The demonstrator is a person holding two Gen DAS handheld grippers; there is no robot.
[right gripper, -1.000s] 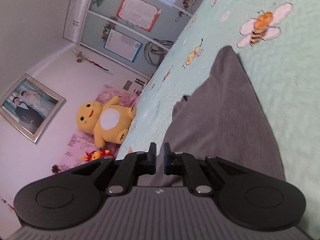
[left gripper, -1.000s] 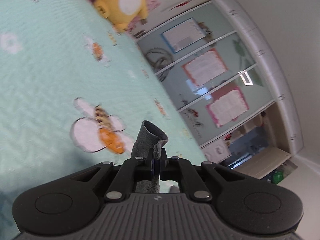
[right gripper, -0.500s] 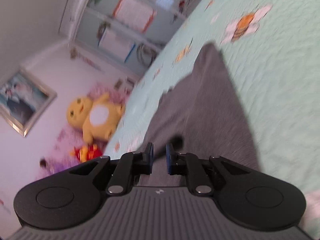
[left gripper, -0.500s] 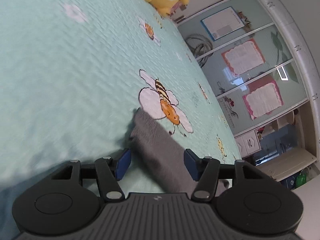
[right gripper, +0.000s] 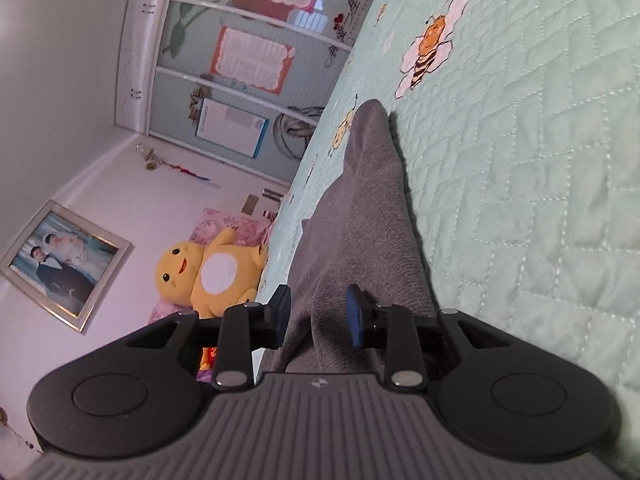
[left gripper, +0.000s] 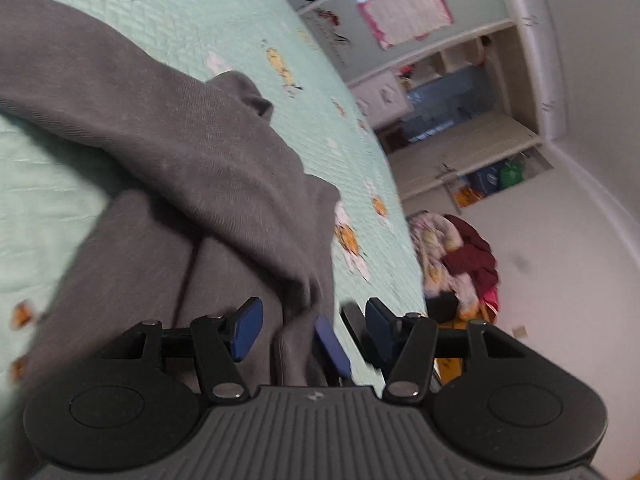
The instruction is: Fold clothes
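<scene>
Left wrist view shows the grey garment (left gripper: 192, 152) lying on the mint quilted bed (left gripper: 224, 32), one layer lapped over another and a rumpled edge bunched at the side nearer the wardrobe shelves (left gripper: 460, 148). The left gripper (left gripper: 308, 328) has its jaws spread wide with a ridge of the cloth passing between them, gripping nothing; a blurred blue pad of the other tool shows in the same gap. From the right wrist, the right gripper (right gripper: 318, 312) likewise stands released, jaws apart on either side of a long grey fold that tapers away across the bed toward the bee print (right gripper: 430, 46).

The cloth looks like a soft, fairly thick knit: light, limp, no stiffness, so it will sag and drag from wherever it is pinched and should not slip from the pads. Best hold, as a judgement, is on an outer edge or corner, catching all layers there together, one tool on each end of the same edge, so it lifts as a flat sheet
</scene>
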